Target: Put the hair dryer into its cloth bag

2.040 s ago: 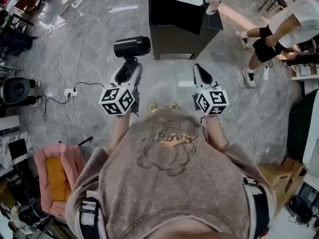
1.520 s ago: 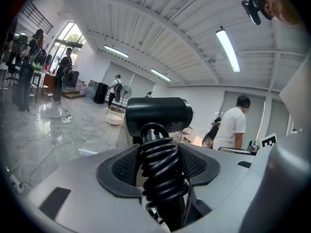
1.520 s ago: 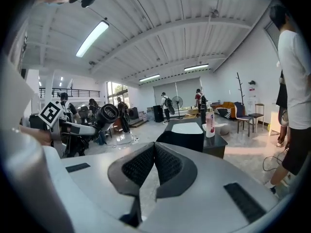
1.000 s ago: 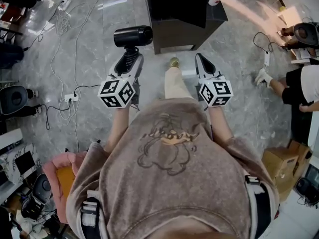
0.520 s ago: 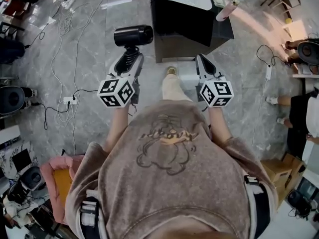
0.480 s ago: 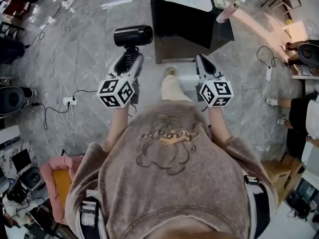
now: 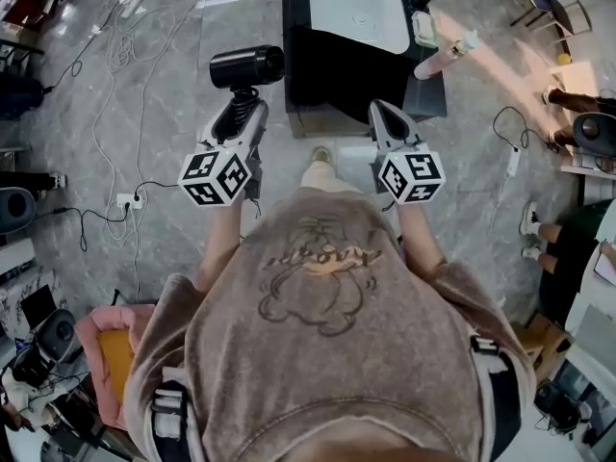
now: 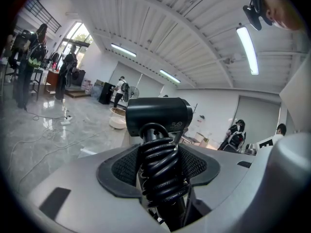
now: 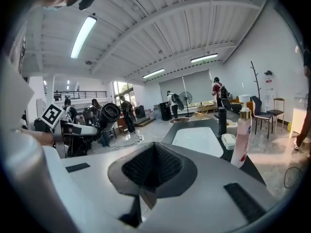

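Note:
A black hair dryer (image 7: 247, 66) stands upright in front of me, with its cord coiled round the handle. My left gripper (image 7: 241, 111) is shut on that handle; in the left gripper view the coiled cord (image 8: 158, 171) sits between the pads, with the dryer's barrel (image 8: 158, 114) above. My right gripper (image 7: 382, 114) is shut with nothing in it, its pads pressed together (image 9: 151, 155). Off to its left, the right gripper view shows the hair dryer (image 9: 109, 112). No cloth bag is in view.
A black counter (image 7: 298, 37) with a white sink (image 7: 358, 8) stands just ahead. On its right end are a pink bottle (image 7: 445, 54) and a small dish (image 7: 423, 29). Cables (image 7: 135, 85) run over the grey floor at left. A pink cushion (image 7: 101, 345) lies behind, at left.
Both grippers have moved forward with the person toward the black counter, which is now nearer. The dryer stays in the left gripper and the right stays shut.

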Tool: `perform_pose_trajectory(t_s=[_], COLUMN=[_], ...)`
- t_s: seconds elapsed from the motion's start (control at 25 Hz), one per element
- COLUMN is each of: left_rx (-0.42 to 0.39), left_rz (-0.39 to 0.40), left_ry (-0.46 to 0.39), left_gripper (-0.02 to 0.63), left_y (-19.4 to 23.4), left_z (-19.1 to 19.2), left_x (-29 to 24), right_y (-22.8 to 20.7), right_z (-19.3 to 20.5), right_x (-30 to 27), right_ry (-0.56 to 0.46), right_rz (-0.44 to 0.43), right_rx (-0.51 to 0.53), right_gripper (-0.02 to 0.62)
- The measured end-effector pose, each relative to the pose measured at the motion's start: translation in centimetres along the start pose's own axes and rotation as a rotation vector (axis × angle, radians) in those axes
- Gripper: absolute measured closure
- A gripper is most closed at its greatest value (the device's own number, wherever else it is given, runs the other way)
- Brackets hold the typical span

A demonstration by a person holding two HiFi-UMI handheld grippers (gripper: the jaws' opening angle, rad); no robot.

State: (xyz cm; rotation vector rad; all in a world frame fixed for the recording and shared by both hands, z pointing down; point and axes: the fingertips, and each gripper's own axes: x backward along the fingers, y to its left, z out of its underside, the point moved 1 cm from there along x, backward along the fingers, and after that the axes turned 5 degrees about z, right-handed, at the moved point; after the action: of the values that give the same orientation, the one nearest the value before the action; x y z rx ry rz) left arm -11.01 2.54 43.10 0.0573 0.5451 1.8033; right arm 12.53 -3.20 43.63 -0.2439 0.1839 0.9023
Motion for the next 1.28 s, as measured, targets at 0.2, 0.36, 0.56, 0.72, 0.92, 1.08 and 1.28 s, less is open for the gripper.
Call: perform_pose_trajectory(t_s=[0.2,0.36,0.56,0.72,0.92,1.08,1.28], left_rx=[0.007,0.027,0.04,0.037,0.032,0.02,0.007], left_rz=[-0.018,-0.045,-0.074,-0.076,-0.049,-0.006,0.053], left_ry=[-0.018,-0.042,-0.057,-0.05,-0.032,-0.016,0.003], left_gripper=[0.351,0.351,0.351,0.351,0.351,0.351,0.351], left_y=[0.3,0.8,2.1,3.5,4.5,5.0,5.7], left_z=[-2.6,-4.6,-6.0,-6.2,-6.9,-7.6,-8.8], left_x=[-4.4,-7.0,-8.7,-9.2,-10.2,-11.0,-11.8], right_y=[-3.3,-5.0,-5.9,-5.7,-5.7,-5.4,-4.5], right_z=[-2.4,-3.9,-4.4,-4.1,-4.5,-5.0,-5.5], right_x=[-4.1,-7.0,-9.9,-11.5,-12.6,-12.8,-13.1], right_ry=[-0.005,-0.004,0.008,0.018,0.017,0.0,-0.016], right_rz=[-0.037,-0.082,-0.109,-0.102,-0.073,-0.033,0.01], right_rx=[0.006,0.009,0.007,0.005,-0.006,-0.023,-0.038], right_gripper=[0.595,0.595,0.595,0.595,0.595,0.595,0.595])
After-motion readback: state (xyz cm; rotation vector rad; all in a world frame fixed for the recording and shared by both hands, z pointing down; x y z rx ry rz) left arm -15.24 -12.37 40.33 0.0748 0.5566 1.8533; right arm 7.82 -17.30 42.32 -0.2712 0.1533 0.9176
